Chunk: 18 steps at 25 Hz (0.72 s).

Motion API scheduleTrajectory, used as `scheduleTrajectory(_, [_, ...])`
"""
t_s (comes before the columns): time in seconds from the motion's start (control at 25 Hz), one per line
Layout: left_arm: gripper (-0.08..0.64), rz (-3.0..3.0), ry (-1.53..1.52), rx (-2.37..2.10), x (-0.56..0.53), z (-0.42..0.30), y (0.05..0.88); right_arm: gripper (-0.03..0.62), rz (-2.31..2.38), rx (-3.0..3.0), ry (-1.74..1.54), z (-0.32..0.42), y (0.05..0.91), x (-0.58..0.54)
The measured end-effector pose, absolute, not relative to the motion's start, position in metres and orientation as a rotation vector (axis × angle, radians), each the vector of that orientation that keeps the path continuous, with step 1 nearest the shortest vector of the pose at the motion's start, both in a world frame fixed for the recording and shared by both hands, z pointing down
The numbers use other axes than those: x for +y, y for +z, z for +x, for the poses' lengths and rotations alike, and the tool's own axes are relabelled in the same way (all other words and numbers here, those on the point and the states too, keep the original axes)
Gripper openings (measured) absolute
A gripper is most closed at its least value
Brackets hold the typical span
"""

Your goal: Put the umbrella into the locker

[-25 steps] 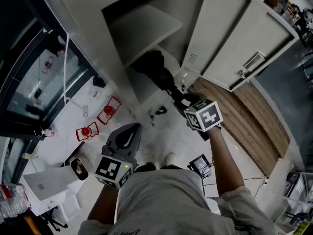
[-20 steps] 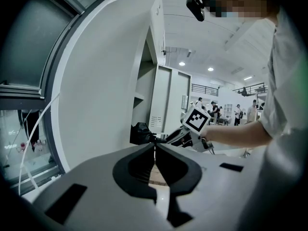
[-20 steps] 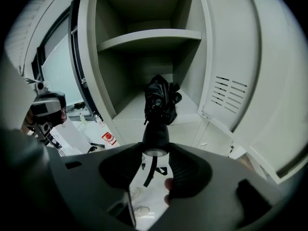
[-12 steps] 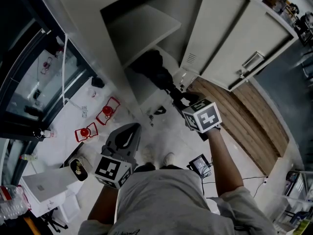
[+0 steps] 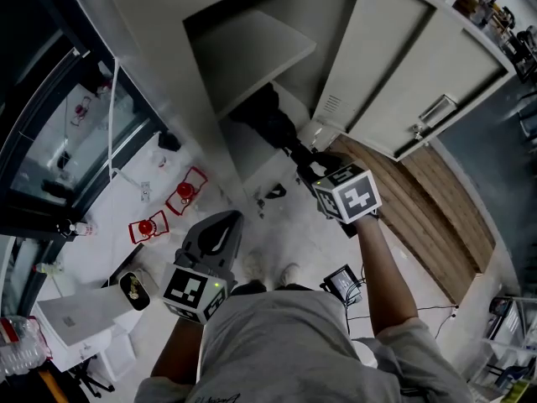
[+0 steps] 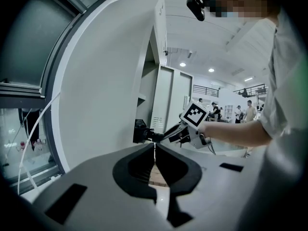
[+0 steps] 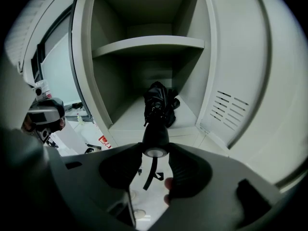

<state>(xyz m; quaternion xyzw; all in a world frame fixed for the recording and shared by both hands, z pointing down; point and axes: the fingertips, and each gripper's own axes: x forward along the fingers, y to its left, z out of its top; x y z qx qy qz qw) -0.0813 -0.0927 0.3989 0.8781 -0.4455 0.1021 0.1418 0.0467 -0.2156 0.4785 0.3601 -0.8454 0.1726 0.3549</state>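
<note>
The black folded umbrella (image 5: 265, 116) lies with its canopy (image 7: 159, 101) on the floor of the open grey locker (image 5: 252, 53), under the shelf (image 7: 149, 44). Its handle (image 7: 155, 137) sticks out past the locker's front edge, and a strap hangs down from it. My right gripper (image 5: 304, 159) is shut on that handle (image 7: 155, 150). My left gripper (image 5: 220, 222) hangs lower and to the left, away from the locker. Its jaws meet at the tips with nothing between them (image 6: 154, 146). The left gripper view shows the umbrella (image 6: 140, 131) and the right gripper's marker cube (image 6: 195, 114) from the side.
The locker door (image 5: 403, 65) stands open at the right, above a wooden floor strip (image 5: 419, 208). Two red items (image 5: 186, 190) and a white box (image 5: 84, 313) lie on the floor at left by a glass wall. A black device with cables (image 5: 344, 282) sits near the person's feet.
</note>
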Motion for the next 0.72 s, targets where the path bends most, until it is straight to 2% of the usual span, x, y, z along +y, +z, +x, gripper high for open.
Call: scheduleTrajectory(0.72, [0.02, 2.492, 0.292, -1.345, -0.096, -0.097, 0.401, 0.187, 0.908, -2.187, 0.405, 0.029, 0.475, -0.25])
